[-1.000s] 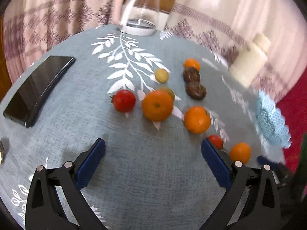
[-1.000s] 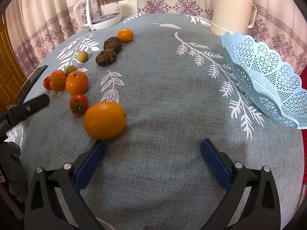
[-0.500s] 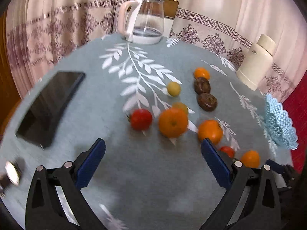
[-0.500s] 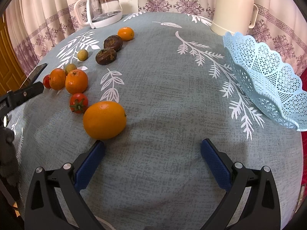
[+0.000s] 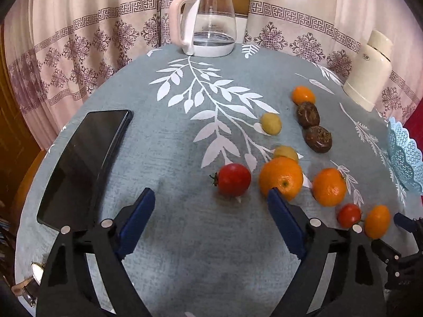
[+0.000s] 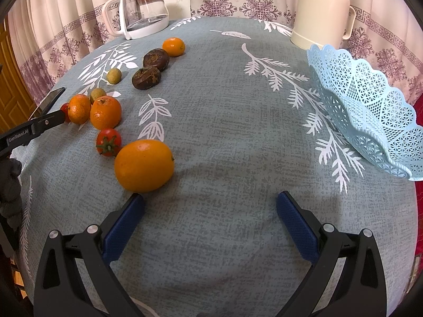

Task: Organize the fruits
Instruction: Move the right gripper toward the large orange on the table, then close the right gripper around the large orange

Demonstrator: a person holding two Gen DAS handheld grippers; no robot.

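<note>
Presently: left gripper (image 5: 208,202), spread but lately narrowing, nothing between the pads; hovering low over the tabletop (image 5: 171,237), aimed short of the big tomato (image 5: 233,179). Right finger tip overlapping the near edge of the large orange (image 5: 280,178) in the left wrist view; contact not certain.

Advice for the grasp: centre on the big tomato alone, advance until both pads flank its widest part, close gently; soft skin likely to bruise. Keep the right pad clear of the large orange, just beside the tomato, or both will roll.

Right gripper (image 6: 210,202): spread, empty, left pad just behind the nearest orange (image 6: 144,165), small tomato (image 6: 108,142) beside it.

Further fruits: second orange (image 5: 329,187), two yellow-green fruits (image 5: 270,123), two dark brown fruits (image 5: 308,114), far mandarin (image 5: 303,94). All loose on cloth; none yet in the blue basket (image 6: 370,111), at the right edge, partly overhanging.

Obstacles: phone (image 5: 84,163) at left rim, glass kettle (image 5: 208,21) and cream jug (image 6: 321,13) at the far edge. Open cloth between fruit row and basket: clear carrying lane.
</note>
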